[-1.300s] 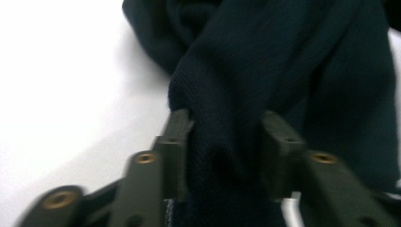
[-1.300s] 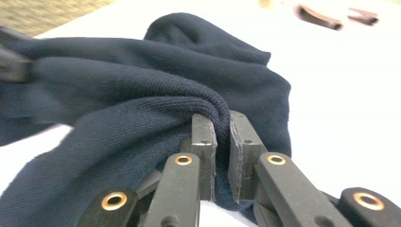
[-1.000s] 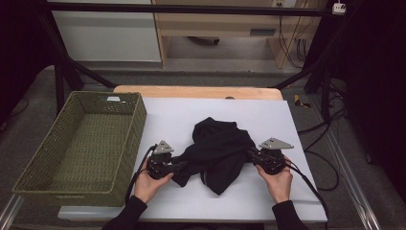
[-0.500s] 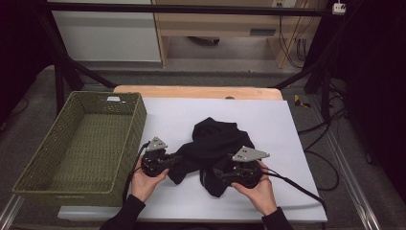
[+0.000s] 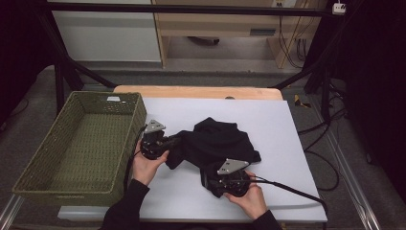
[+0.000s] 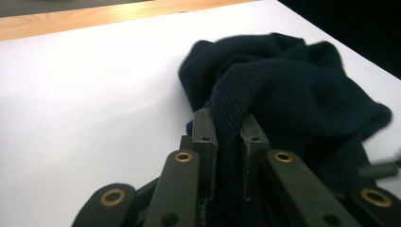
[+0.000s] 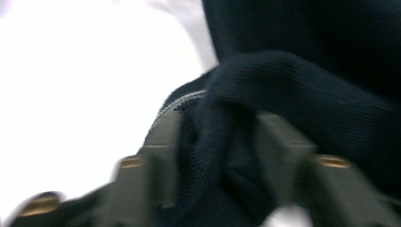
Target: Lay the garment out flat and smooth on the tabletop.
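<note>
A black knit garment (image 5: 215,141) lies crumpled on the white table cover (image 5: 282,129). My left gripper (image 5: 173,142) is at the garment's left edge, shut on a thick fold of it; in the left gripper view the cloth (image 6: 283,90) runs up between the pads of this gripper (image 6: 230,130). My right gripper (image 5: 211,179) is at the garment's near edge. Its jaws have just been closing, and in the blurred right gripper view a bunched fold (image 7: 283,90) sits pinched in this gripper (image 7: 215,142). A hand holds each gripper.
A green wicker basket (image 5: 136,120) stands at the table's left, right beside the left gripper. The table's wooden far edge (image 5: 201,92) shows beyond the cover. A black cable (image 5: 292,190) trails right from the right gripper. Bare cover lies to the garment's right.
The right gripper left the garment's right edge and moved left to its near edge, taking a new fold. The left gripper rose a little with its cloth. The garment bunched narrower.
</note>
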Available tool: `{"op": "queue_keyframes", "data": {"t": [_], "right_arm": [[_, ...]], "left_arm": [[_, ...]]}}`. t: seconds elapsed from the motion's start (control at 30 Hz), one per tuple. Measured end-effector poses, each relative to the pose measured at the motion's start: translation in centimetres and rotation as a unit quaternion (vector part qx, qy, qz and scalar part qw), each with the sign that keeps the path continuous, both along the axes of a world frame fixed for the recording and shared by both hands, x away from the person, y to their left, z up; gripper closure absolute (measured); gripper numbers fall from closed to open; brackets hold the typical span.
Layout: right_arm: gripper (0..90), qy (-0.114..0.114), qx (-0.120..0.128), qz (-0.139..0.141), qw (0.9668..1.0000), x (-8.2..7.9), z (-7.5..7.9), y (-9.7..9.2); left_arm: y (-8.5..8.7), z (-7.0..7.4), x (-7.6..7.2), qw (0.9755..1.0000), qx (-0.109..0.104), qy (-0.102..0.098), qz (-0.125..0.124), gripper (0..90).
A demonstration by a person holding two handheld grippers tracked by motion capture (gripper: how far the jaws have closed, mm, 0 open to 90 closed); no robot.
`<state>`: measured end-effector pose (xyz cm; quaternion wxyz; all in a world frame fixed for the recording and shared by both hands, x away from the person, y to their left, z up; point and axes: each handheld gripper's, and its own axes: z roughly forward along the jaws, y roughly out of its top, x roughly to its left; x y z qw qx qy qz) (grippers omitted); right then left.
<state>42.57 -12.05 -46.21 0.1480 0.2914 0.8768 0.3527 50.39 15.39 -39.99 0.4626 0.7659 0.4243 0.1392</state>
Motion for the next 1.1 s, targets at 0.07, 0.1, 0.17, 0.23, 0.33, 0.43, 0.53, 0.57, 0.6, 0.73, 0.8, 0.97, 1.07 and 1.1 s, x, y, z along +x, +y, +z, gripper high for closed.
{"op": "queue_keyframes", "data": {"t": [0.07,0.1,0.17,0.23,0.33,0.43,0.53,0.57,0.6,0.73,0.8,0.97,1.07,1.1], "right_arm": [[76.4,0.007,0.007,-0.003,0.9999,0.0,0.6,-0.3],[77.8,0.005,0.010,-0.003,0.9999,0.0,1.0,-0.6],[79.5,-0.004,0.032,-0.008,0.9995,0.0,2.2,-1.4],[80.8,-0.012,0.068,-0.013,0.9975,-0.1,3.8,-2.6],[82.4,-0.028,0.128,-0.029,0.9909,-0.4,6.3,-5.2],[83.1,-0.041,0.160,-0.049,0.9850,-0.6,7.6,-7.3],[83.4,-0.045,0.170,-0.068,0.9821,-0.5,7.8,-8.6],[83.5,-0.044,0.170,-0.070,0.9819,-0.4,7.6,-8.8],[83.6,-0.041,0.172,-0.073,0.9816,-0.3,7.4,-8.8],[83.8,-0.042,0.164,-0.060,0.9838,0.2,7.1,-8.1],[83.9,-0.053,0.164,-0.052,0.9837,0.3,7.5,-7.7],[84.3,-0.074,0.187,-0.061,0.9776,1.7,8.8,-7.3],[84.6,-0.086,0.197,-0.076,0.9737,3.1,9.2,-7.0],[84.7,-0.087,0.196,-0.081,0.9734,3.6,9.3,-6.8]], "left_arm": [[0.0,0.2,0.4,1.0000,-0.005,0.002,0.006,79.9],[0.0,0.3,0.6,1.0000,-0.003,0.001,0.008,79.8],[0.0,0.6,0.8,0.9999,-0.002,0.000,0.012,79.8],[0.1,0.9,0.8,0.9999,-0.002,-0.002,0.014,79.8],[0.4,1.5,0.8,0.9999,-0.004,-0.004,0.015,79.8],[0.4,1.7,0.9,0.9999,0.001,0.002,0.014,79.7],[0.2,1.4,1.1,0.9998,0.006,0.010,0.015,79.5],[0.2,1.2,1.2,0.9998,0.008,0.013,0.016,79.5],[0.1,1.0,1.4,0.9997,0.010,0.015,0.018,79.5],[0.0,0.2,2.4,0.9989,0.030,0.026,0.024,79.0],[0.0,-0.7,2.7,0.9981,0.041,0.039,0.024,77.8],[0.5,-3.2,2.2,0.9968,0.056,0.056,0.016,65.5],[1.0,-3.8,1.4,0.9975,0.059,0.039,0.006,52.3],[1.2,-3.8,1.1,0.9980,0.055,0.032,0.005,48.8]]}}
